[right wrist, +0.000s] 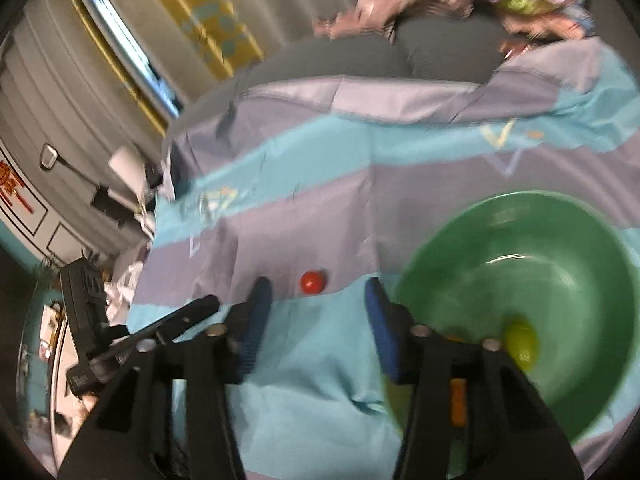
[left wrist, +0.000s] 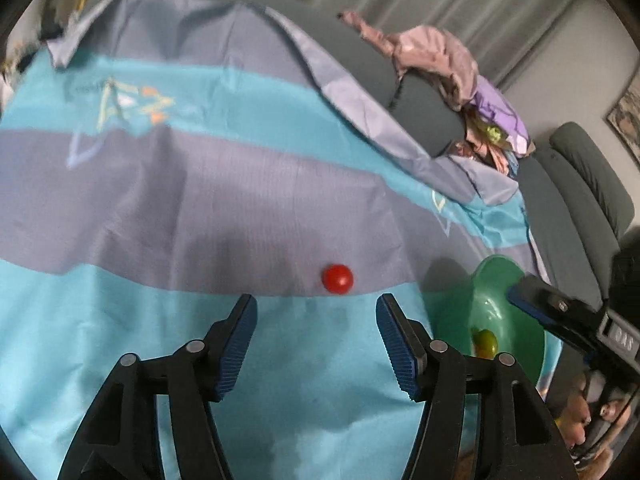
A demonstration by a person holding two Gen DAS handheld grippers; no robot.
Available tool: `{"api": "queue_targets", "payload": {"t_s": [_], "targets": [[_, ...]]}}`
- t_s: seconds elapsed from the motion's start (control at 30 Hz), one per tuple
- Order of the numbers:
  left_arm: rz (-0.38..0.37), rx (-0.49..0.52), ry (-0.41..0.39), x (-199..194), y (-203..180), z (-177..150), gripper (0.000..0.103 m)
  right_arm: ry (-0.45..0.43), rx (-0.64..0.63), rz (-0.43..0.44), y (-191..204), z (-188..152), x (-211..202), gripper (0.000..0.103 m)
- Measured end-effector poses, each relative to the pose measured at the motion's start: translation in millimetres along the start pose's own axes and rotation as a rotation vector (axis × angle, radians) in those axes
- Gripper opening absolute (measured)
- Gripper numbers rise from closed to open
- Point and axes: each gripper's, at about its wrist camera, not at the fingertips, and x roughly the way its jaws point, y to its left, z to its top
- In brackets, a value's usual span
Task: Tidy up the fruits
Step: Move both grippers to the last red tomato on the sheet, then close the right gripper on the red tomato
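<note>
Left wrist view: small round red fruit (left wrist: pixel 337 279) on blue cloth (left wrist: pixel 120 320), ahead of wide-apart left gripper (left wrist: pixel 316 320). Right gripper (right wrist: pixel 318 308) wide apart too, beside green bowl (right wrist: pixel 580 240) holding yellow-green fruit (right wrist: pixel 520 342).

The striped cloth (left wrist: pixel 200 200) looks like thin, slightly shiny synthetic fabric, creased. The green bowl (right wrist: pixel 520 240) is glossy plastic, the little red fruit (left wrist: pixel 337 278) smooth and shiny, the gripper pads (left wrist: pixel 240 344) ribbed blue rubber.
</note>
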Motion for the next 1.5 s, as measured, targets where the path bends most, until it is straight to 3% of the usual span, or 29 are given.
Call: {"api": "queue_targets", "payload": {"t_s": [0.07,0.13,0.4,0.53,0.63,0.97,1.5], "targets": [[-0.028,-0.015,0.033,15,4,1,0.052,0.091,0.003,0.020,6,11,30,0.026],[-0.058,-0.037,0.063,26,7,5,0.046,0.176,0.022,0.032,9,21,59,0.022],[-0.145,-0.098,0.152,61,12,14,0.041,0.360,0.100,0.000,3,29,131,0.021],[-0.147,-0.124,0.168,71,15,16,0.041,0.381,0.130,0.001,-3,30,140,0.021],[-0.196,-0.177,0.193,78,21,16,0.034,0.402,0.153,0.007,-9,32,146,0.022],[-0.263,-0.281,0.225,89,33,14,0.029,0.422,0.172,0.011,-17,34,154,0.024],[-0.326,-0.343,0.218,96,36,12,0.021,0.471,0.178,0.016,-17,36,169,0.024]]}}
